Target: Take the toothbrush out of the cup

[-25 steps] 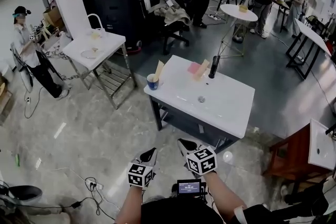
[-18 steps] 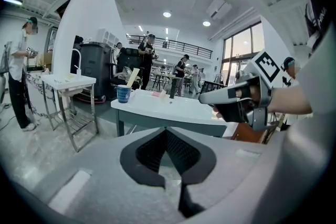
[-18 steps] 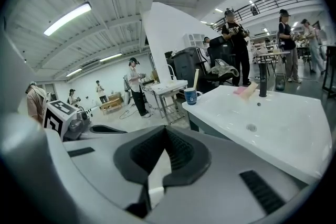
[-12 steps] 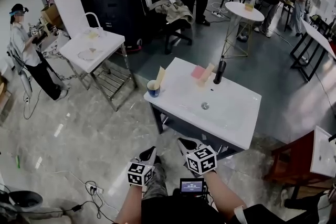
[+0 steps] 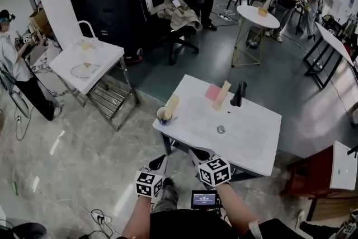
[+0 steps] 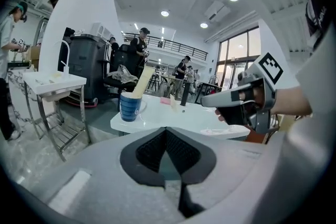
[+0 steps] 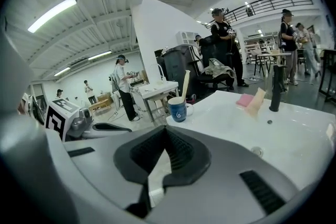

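While both grippers hang short of the white sink counter (image 5: 246, 140), the cup (image 5: 164, 116) waits on its near-left corner.
Cup sits right at the counter's left edge, toothbrush (image 5: 172, 105) leaning out of it. Faucet (image 5: 240, 93) and pink sponge (image 5: 212, 92) stand along the counter's back, well apart from the cup. Open floor lies off the counter's left and front edges. Left gripper (image 5: 159, 164) and right gripper (image 5: 198, 155) ride side by side before the front edge, forearms stretched forward, noses tipped slightly down, each pair of jaws pressed together on nothing.
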The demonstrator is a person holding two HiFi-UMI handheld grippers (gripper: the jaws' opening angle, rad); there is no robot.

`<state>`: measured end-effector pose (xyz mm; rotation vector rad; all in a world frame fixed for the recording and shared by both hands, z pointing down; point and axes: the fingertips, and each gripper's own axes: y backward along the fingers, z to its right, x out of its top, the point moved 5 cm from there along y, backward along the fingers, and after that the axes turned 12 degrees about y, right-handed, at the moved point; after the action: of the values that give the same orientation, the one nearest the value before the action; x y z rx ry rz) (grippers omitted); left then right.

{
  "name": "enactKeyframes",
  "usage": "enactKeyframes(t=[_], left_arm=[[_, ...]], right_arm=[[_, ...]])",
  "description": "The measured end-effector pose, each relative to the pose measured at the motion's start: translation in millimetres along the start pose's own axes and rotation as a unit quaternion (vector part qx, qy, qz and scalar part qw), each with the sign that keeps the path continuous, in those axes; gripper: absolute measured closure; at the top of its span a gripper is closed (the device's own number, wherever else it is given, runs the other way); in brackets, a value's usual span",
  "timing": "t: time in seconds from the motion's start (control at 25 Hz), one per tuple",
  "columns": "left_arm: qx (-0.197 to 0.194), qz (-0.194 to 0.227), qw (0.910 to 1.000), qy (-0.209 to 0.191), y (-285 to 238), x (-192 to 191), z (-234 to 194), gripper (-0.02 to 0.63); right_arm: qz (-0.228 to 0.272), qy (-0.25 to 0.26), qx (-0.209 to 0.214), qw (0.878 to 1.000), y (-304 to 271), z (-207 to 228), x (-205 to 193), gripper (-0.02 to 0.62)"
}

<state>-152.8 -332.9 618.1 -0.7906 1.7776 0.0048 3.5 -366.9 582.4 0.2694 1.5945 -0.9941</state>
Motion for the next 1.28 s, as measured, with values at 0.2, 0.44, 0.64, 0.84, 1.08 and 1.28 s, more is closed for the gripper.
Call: enactKeyframes(t=[0.2, 0.44, 0.64, 0.84, 1.08, 1.28], left_arm=[[-0.014, -0.002, 0.9999, -0.005, -28.5, 45.3, -47.0, 0.597], [-0.043, -0.009, 0.9989, -0.016, -63.1, 79.8, -77.4, 0.597], [-0.054, -0.018, 0.9983, -0.014, -78.2, 88.4, -92.8, 0.597], [-0.051, -0.016, 0.9985, -0.012, -90.0, 95.8, -102.0, 0.597], [-0.032, -0.004, 0.9993, -0.016, -98.5, 109.7, -103.0, 0.597], [-0.017, 0.008, 0.9995, -0.025, -101.4, 121.7, -93.9, 0.597]], right_arm=[[-0.001, 0.000, -0.012, 1.000, -51.0, 15.3, 37.7, 0.586], [-0.006, -0.011, -0.032, 0.999, -90.1, 34.3, 59.2, 0.586], [-0.016, -0.019, -0.037, 0.999, -109.3, 40.9, 62.0, 0.586], [-0.020, -0.016, -0.031, 0.999, -123.3, 51.9, 67.3, 0.586], [-0.013, 0.004, -0.012, 1.000, -132.6, 67.6, 79.9, 0.586], [0.000, 0.014, -0.004, 1.000, -126.9, 82.4, 90.3, 0.586]])
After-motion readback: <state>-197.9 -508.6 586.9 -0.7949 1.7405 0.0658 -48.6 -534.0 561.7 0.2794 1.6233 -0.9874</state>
